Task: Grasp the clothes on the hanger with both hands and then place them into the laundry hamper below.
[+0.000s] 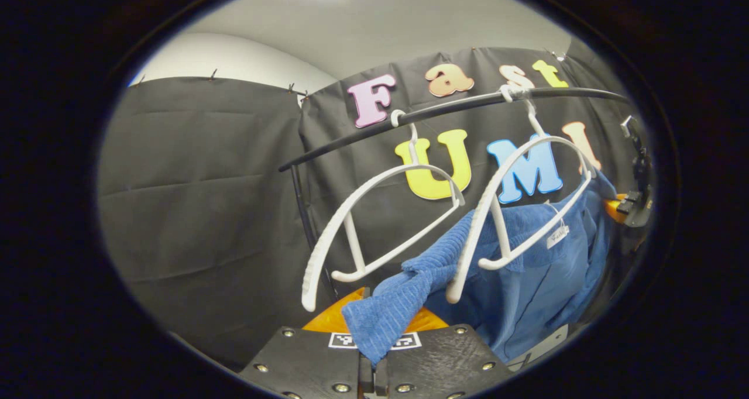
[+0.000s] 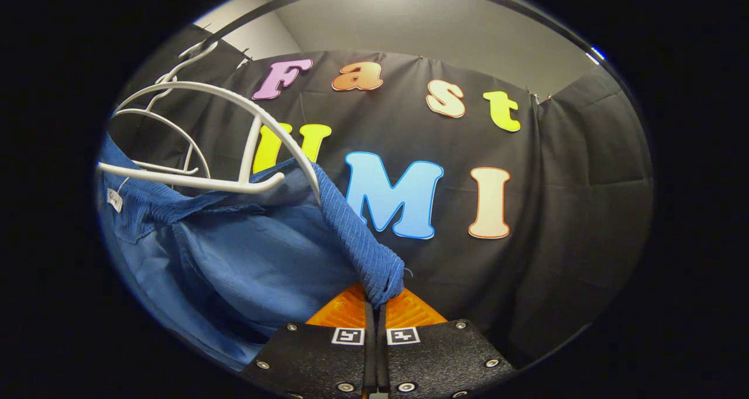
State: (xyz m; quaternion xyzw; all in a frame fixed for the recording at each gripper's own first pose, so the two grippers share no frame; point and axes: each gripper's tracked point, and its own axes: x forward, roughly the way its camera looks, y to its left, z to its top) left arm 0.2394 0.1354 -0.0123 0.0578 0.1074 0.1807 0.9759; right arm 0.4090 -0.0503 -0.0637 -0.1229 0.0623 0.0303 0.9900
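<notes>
left gripper view: the left gripper [image 1: 374, 343] pinches one ribbed cuff of the blue garment [image 1: 526, 282], which runs up and right to the white hanger [image 1: 526, 212] on the rail [image 1: 445, 109]

right gripper view: the right gripper [image 2: 377, 305] is pressed together on the other cuff; the garment [image 2: 251, 258] slopes up-left to its hanger [image 2: 234, 136], so it must lift off before going down

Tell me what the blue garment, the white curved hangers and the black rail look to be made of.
Blue garment: two fabrics, a ribbed, towel-like knit on the collar edge and smoother matte woven cloth on the body, judging by the ridges and soft folds. White curved hangers: probably moulded plastic, with a smooth, slightly glossy surface. Black rail: a thin tube, likely painted metal, though the finish leaves that open.
</notes>
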